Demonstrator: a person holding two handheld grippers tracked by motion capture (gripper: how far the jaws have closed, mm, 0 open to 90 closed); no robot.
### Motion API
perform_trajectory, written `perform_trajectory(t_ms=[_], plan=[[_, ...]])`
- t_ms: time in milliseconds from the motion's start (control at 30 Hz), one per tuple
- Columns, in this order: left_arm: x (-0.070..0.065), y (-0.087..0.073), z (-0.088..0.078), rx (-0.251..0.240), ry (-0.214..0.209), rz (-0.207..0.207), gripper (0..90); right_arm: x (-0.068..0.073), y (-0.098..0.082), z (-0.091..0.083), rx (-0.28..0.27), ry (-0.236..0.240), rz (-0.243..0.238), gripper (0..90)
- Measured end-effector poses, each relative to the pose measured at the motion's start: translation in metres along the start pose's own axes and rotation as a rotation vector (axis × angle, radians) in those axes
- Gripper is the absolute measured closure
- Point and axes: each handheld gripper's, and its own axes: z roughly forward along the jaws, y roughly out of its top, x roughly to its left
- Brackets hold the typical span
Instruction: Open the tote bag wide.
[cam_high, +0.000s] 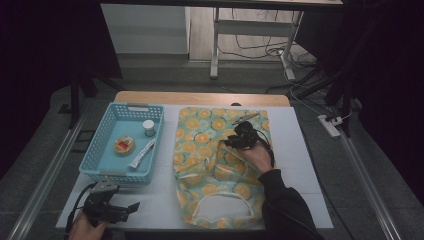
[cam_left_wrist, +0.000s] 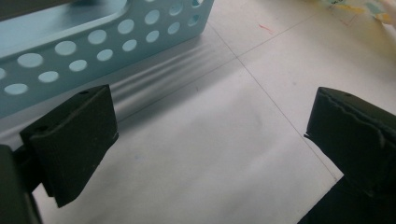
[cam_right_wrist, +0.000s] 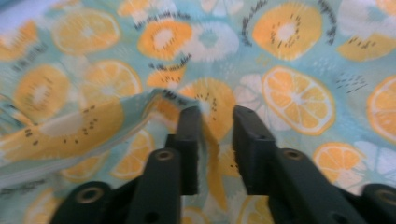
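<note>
A citrus-print cloth bag (cam_high: 200, 150) lies flat on the white table top, its handle loop toward the near edge. My right gripper (cam_high: 235, 141) rests on the bag's upper right part. In the right gripper view its jaws (cam_right_wrist: 219, 122) stand a little apart, with a raised fold of the cloth (cam_right_wrist: 140, 105) lying against the left jaw and no squeeze on it. My left gripper (cam_high: 131, 208) sits at the near left of the table, just in front of the blue basket. Its jaws (cam_left_wrist: 210, 135) are wide open over bare white table.
The blue perforated basket (cam_high: 95, 152) stands left of the bag and holds a small white jar (cam_high: 148, 127), a round orange-and-yellow item (cam_high: 124, 145) and a white tube (cam_high: 142, 153). A slim grey object (cam_high: 246, 118) lies on the bag's far edge. The basket wall (cam_left_wrist: 93, 46) is close ahead of the left jaws.
</note>
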Motion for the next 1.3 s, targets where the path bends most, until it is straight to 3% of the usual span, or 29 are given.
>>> perform_trajectory(t_ms=[433, 867, 1100, 1300], plan=[[0.000, 0.000, 0.000, -0.001, 0.001, -0.002, 2.1, 0.013, 0.002, -0.033, -0.043, 0.021, 0.014, 36.7], [0.000, 0.000, 0.000, -0.001, 0.002, -0.001, 2.1, 0.043, -0.013, -0.052, -0.036, 0.048, -0.023, 10.0], [0.000, 0.000, 0.000, 0.001, 0.003, -0.001, 2.1, 0.064, -0.025, -0.054, -0.006, 0.110, -0.060, 1.6], [0.000, 0.000, 0.000, 0.000, 0.004, 0.000, 2.1, 0.086, -0.038, -0.050, 0.033, 0.147, -0.097, 0.0]])
